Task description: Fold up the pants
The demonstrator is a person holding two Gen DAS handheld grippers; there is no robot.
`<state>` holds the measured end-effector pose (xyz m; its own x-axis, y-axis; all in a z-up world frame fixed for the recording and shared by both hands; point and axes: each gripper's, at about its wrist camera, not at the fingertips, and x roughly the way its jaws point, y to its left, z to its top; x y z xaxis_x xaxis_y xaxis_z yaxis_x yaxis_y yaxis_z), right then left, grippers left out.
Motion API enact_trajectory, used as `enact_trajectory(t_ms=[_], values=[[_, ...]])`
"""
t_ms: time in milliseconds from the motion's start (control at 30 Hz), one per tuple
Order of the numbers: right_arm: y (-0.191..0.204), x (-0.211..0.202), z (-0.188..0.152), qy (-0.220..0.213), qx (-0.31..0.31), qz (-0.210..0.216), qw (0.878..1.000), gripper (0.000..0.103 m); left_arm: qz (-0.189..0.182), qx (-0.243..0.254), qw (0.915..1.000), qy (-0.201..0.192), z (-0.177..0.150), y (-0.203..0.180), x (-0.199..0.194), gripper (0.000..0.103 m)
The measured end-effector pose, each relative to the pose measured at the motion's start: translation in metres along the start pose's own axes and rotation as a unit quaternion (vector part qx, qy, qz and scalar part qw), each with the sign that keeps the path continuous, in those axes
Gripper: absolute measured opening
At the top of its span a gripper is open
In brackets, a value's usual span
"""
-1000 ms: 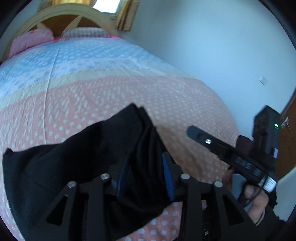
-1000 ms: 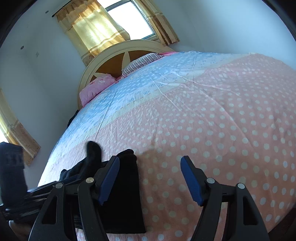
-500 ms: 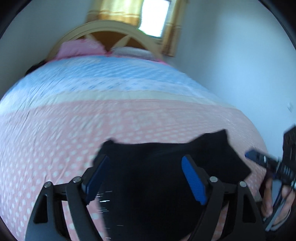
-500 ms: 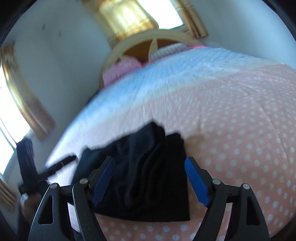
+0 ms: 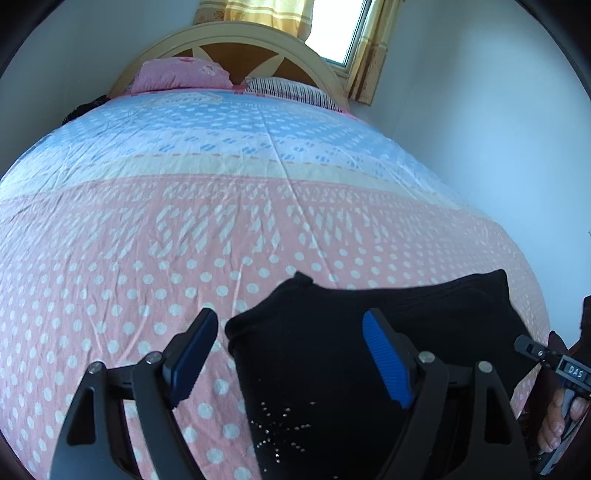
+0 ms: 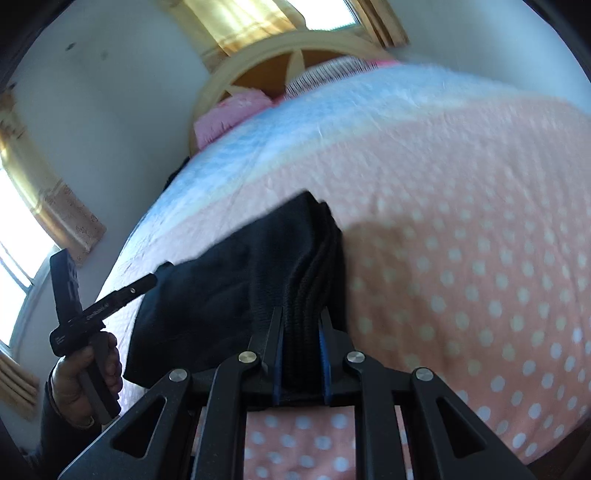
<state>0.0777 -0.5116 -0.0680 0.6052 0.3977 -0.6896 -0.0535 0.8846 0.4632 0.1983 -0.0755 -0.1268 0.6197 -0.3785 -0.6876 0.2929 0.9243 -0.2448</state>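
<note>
Clamping a thick stacked edge of the black pants (image 6: pixel 236 280), the right gripper (image 6: pixel 301 354) has its jaws closed tight on the layered folds, blue pads pressed to either side of the fabric bundle. Left gripper (image 5: pixel 291 354) sits with jaws spread wide, nothing between them, blue pads apart; its left finger is over bare bedspread, its right finger over the pants. Pants lie as a folded dark slab on the pink dotted end of the bed (image 5: pixel 184 240), near the foot edge on the right side in the left wrist view, with a small sparkly stud pattern (image 5: pixel 280 432) showing on the near part. In the right wrist view the garment runs from the jaws away toward the left, folded edge ribbed and layered, the far corner slightly raised and blurred. Left hand (image 6: pixel 86 376) grips the left tool's handle at the lower left of that view, dark sleeve at the wrist. Right hand (image 5: pixel 561 417) shows at the far right edge of the left wrist view, fingers round its handle. Bedspread goes pink dots, cream band, then blue toward the head. Pink pillow (image 5: pixel 181 74) and striped pillow (image 5: pixel 291 90) rest against the rounded wooden headboard (image 5: pixel 236 40). Yellow curtains (image 5: pixel 258 13) frame a bright window (image 5: pixel 336 29) behind.
</note>
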Motion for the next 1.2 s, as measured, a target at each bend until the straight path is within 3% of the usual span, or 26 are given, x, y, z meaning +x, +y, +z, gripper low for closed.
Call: enact_trajectory(t_ms=[133, 200, 333, 400, 467, 567, 733, 767, 800, 933, 1200], values=[[-0.016, 0.002, 0.002, 0.007, 0.033, 0.027, 0.999, 0.017, 0.019, 0.021, 0.9995, 0.013, -0.007, -0.003, 0.01, 0.084], [-0.015, -0.001, 0.004, 0.0, 0.028, 0.013, 1.0, 0.03, 0.017, 0.015, 0.9997, 0.014, -0.009, 0.0, 0.011, 0.084], [0.013, -0.024, 0.019, -0.074, -0.033, -0.067, 0.994, 0.037, 0.017, 0.012, 0.9997, 0.01, -0.008, 0.002, 0.004, 0.084], [0.032, -0.03, 0.029, -0.103, -0.064, -0.067, 0.99, 0.051, 0.02, 0.018, 0.9996, 0.007, -0.008, 0.0, 0.002, 0.084], [0.05, -0.027, 0.04, -0.11, -0.089, -0.044, 0.989, 0.056, 0.021, 0.023, 0.9995, 0.008, -0.009, -0.002, 0.002, 0.084], [0.064, -0.001, 0.055, -0.081, -0.112, -0.012, 0.99, 0.056, 0.024, 0.024, 0.9994, 0.009, -0.009, -0.003, 0.004, 0.084], [0.041, 0.051, 0.06, -0.005, -0.091, -0.057, 0.994, 0.055, 0.022, 0.023, 0.9994, 0.012, -0.009, -0.001, 0.006, 0.084], [0.037, 0.054, 0.057, 0.0, -0.09, -0.063, 0.994, 0.046, 0.021, 0.023, 0.9994, 0.012, -0.009, -0.001, 0.007, 0.084], [0.032, 0.054, 0.053, -0.001, -0.094, -0.069, 0.993, 0.041, 0.02, 0.023, 0.9995, 0.013, -0.009, -0.001, 0.008, 0.084], [0.018, 0.052, 0.052, 0.002, -0.081, -0.049, 0.995, 0.04, 0.021, 0.022, 0.9994, 0.014, -0.01, -0.001, 0.009, 0.085], [0.039, 0.022, 0.03, -0.023, -0.129, -0.082, 0.988, 0.04, 0.02, 0.031, 0.9992, 0.014, -0.011, -0.004, -0.001, 0.085]])
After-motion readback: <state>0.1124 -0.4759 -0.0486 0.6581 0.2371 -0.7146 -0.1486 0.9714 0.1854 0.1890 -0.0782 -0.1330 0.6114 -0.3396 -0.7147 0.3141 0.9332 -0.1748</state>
